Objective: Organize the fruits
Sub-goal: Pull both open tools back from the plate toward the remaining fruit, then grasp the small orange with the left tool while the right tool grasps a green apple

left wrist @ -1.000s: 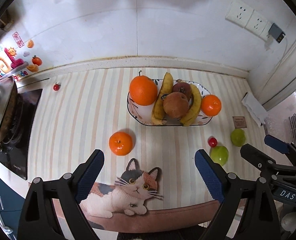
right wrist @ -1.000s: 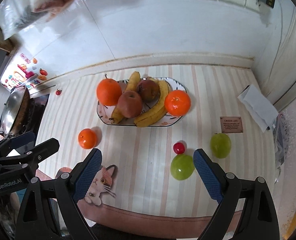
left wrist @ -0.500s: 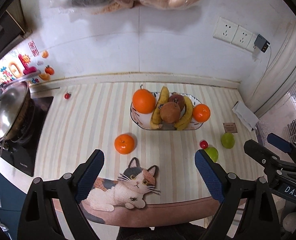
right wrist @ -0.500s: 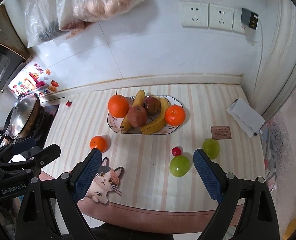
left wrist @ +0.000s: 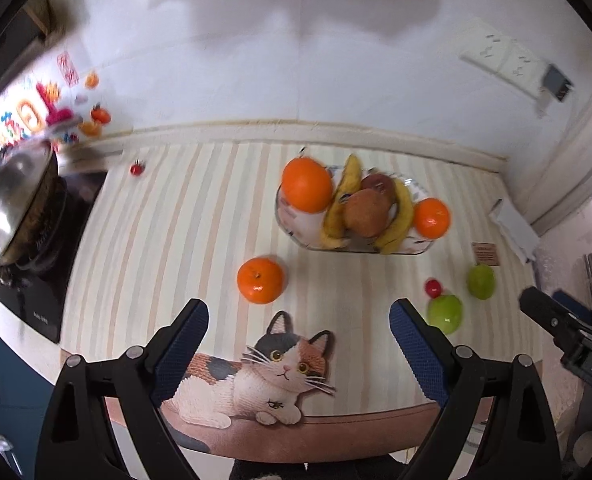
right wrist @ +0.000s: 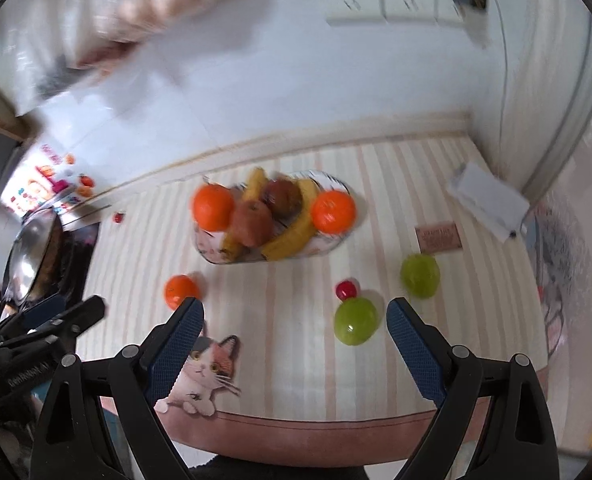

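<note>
Both sets of jaws stand wide apart with nothing between them, tilted down over the striped tabletop [left wrist: 168, 240] as if sizing up the stray fruit before a first pick. Ahead of the left gripper [left wrist: 297, 332], just beyond its left jaw, a loose orange [left wrist: 260, 280] sits alone; further ahead and a little toward its right jaw stands the plate [left wrist: 296, 228], already piled with two oranges, bananas and two brownish fruits, which I take to be where the strays belong. Just outside its right jaw lies a large green fruit [left wrist: 445, 314] with a small red fruit [left wrist: 433, 287] touching or nearly touching it, and a second green fruit [left wrist: 481, 281] further out. From the right gripper [right wrist: 294, 328] that same large green fruit [right wrist: 355, 321] sits just ahead, between the jaws but nearer the right one, so it looks the likeliest target. Another tiny red fruit [left wrist: 137, 169] lies far off beyond the left jaw, near the stove. Motion blur softens both views; the bag hanging on the wall is smeared and cut off, and the card on the tabletop is unreadable.
</note>
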The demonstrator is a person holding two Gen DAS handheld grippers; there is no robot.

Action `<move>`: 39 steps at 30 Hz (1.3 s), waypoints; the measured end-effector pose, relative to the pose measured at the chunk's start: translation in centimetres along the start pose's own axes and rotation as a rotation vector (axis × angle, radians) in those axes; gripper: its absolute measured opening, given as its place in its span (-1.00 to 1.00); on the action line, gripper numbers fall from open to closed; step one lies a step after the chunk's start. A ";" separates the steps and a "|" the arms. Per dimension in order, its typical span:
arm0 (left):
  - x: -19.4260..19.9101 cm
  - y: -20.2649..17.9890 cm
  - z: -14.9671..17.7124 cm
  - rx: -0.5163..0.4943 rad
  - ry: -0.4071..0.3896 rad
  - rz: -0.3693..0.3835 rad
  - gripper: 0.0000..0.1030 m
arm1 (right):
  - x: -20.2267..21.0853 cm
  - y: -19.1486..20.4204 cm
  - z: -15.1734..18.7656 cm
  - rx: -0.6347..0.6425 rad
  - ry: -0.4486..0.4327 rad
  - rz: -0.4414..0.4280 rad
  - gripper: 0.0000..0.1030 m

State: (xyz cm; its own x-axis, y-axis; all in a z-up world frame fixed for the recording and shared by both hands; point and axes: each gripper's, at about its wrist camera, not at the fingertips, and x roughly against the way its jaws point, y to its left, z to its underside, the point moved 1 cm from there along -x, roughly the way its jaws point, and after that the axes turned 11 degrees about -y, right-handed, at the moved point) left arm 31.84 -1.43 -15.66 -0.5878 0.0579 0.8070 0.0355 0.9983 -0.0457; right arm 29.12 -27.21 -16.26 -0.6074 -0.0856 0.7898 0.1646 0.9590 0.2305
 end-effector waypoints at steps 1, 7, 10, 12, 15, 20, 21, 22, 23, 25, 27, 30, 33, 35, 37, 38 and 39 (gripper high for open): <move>-0.8 0.4 0.1 0.008 0.009 -0.010 0.81 | -0.8 -0.6 0.3 -0.011 0.014 0.009 0.84; -5.9 2.9 1.3 0.048 0.099 -0.075 0.81 | -9.5 -5.5 3.5 -0.155 0.175 0.055 0.84; -8.2 4.3 1.9 0.068 0.148 -0.101 0.81 | -13.1 -7.1 5.0 -0.215 0.232 0.063 0.84; -9.2 5.0 2.2 0.081 0.173 -0.110 0.81 | -15.0 -7.5 5.7 -0.240 0.258 0.071 0.84; -10.9 5.9 2.6 0.090 0.217 -0.118 0.81 | -17.1 -8.0 6.5 -0.265 0.281 0.087 0.72; -13.1 6.5 2.8 0.090 0.269 -0.119 0.81 | -19.0 -8.4 7.0 -0.283 0.288 0.099 0.15; -13.7 6.6 2.8 0.086 0.277 -0.117 0.81 | -19.0 -8.2 7.0 -0.268 0.284 0.108 0.15; -14.1 6.5 2.7 0.081 0.284 -0.118 0.81 | -19.1 -8.0 7.0 -0.253 0.285 0.114 0.15; -14.7 6.5 2.7 0.077 0.297 -0.120 0.81 | -19.1 -7.8 7.1 -0.242 0.285 0.113 0.15; -16.2 6.2 2.5 0.068 0.324 -0.110 0.81 | -19.2 -7.5 7.3 -0.235 0.292 0.103 0.15; -17.5 5.9 2.5 0.051 0.345 -0.105 0.81 | -19.2 -6.9 7.6 -0.232 0.304 0.091 0.15; -19.8 5.2 2.7 0.020 0.388 -0.091 0.81 | -19.1 -6.0 8.1 -0.220 0.319 0.075 0.15; -21.8 5.0 2.9 0.017 0.435 -0.068 0.81 | -19.2 -5.1 8.6 -0.206 0.329 0.063 0.15; -22.5 4.9 3.0 0.017 0.440 -0.058 0.81 | -19.3 -4.6 8.7 -0.203 0.333 0.057 0.15; -22.7 4.8 2.9 0.008 0.429 -0.050 0.28 | -19.3 -3.7 9.0 -0.190 0.338 0.054 0.15; -22.7 4.7 3.0 0.011 0.429 -0.038 0.21 | -19.3 -3.2 8.8 -0.183 0.340 0.053 0.15; -22.7 4.7 3.0 0.010 0.426 -0.043 0.20 | -19.4 -2.7 8.8 -0.176 0.343 0.052 0.15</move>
State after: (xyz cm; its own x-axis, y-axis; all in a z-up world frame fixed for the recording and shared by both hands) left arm 42.95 1.99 -35.95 -0.2022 0.0127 0.9793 0.0097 0.9999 -0.0109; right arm 33.62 -25.82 -37.15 -0.3046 -0.1522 0.9402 0.3375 0.9059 0.2560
